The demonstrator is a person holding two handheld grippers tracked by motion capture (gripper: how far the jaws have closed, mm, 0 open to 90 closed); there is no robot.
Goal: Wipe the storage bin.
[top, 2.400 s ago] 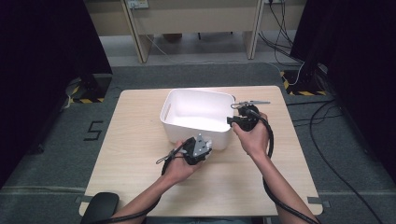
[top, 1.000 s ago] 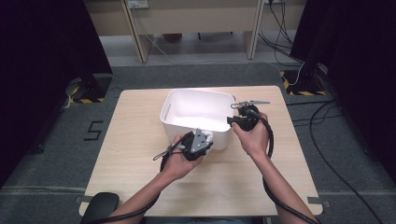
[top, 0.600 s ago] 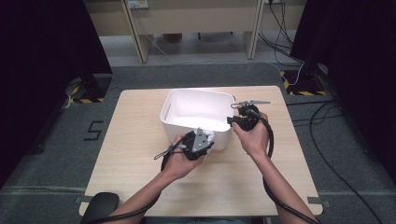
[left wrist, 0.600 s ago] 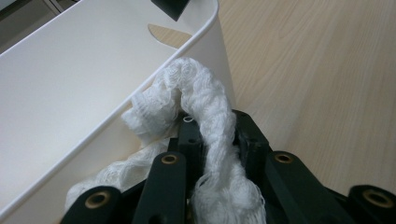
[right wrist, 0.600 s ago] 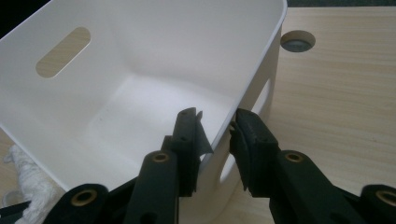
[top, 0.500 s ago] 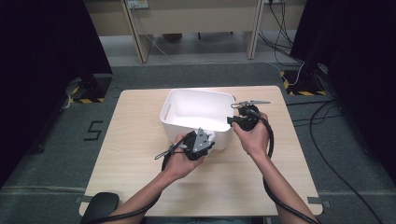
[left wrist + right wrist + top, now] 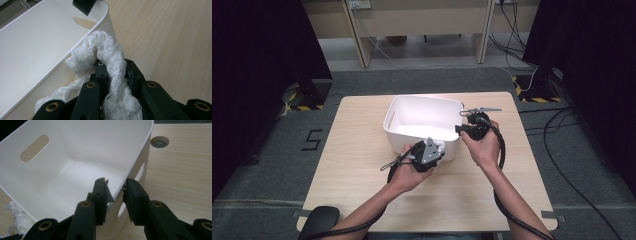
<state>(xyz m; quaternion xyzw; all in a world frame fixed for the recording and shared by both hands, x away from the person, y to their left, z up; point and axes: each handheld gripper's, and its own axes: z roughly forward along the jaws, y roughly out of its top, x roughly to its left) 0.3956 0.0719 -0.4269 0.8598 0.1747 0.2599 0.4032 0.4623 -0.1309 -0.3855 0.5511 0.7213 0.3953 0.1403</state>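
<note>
— What do the left tongs (image 7: 110, 75) have?

— They are clenched on a white lacy cloth (image 7: 110, 57). In the left gripper view the cloth runs up between the two black jaws as a twisted strand, arches over their tips and falls against the outer wall of the white bin (image 7: 50, 45). More of it bunches low down, to the left of the jaws.

— Where is the cloth relative to the bin?

— Outside it, pressed at the near wall just under the rim. In the high view the left tongs (image 7: 428, 154) sit right at that near wall with the cloth (image 7: 440, 148) showing as a pale lump at their tip, touching the bin (image 7: 412, 107).

— And the right tongs (image 7: 115, 192)?

— They straddle the rim of the bin (image 7: 75, 150) at its corner: one jaw inside the wall, the other outside, with the rim running between them. The pads look pressed to the wall, so they are grasping the bin's edge. In the high view the right tongs (image 7: 466, 129) sit at the bin's right end, the hand behind them.

— Anything else near them?

— A round cable hole (image 7: 159, 142) in the tabletop (image 7: 185, 170) lies beyond the right tongs, just past the bin's far corner. The cloth (image 7: 15, 212) also peeks out at the lower left of that view, beside the bin's wall.
</note>
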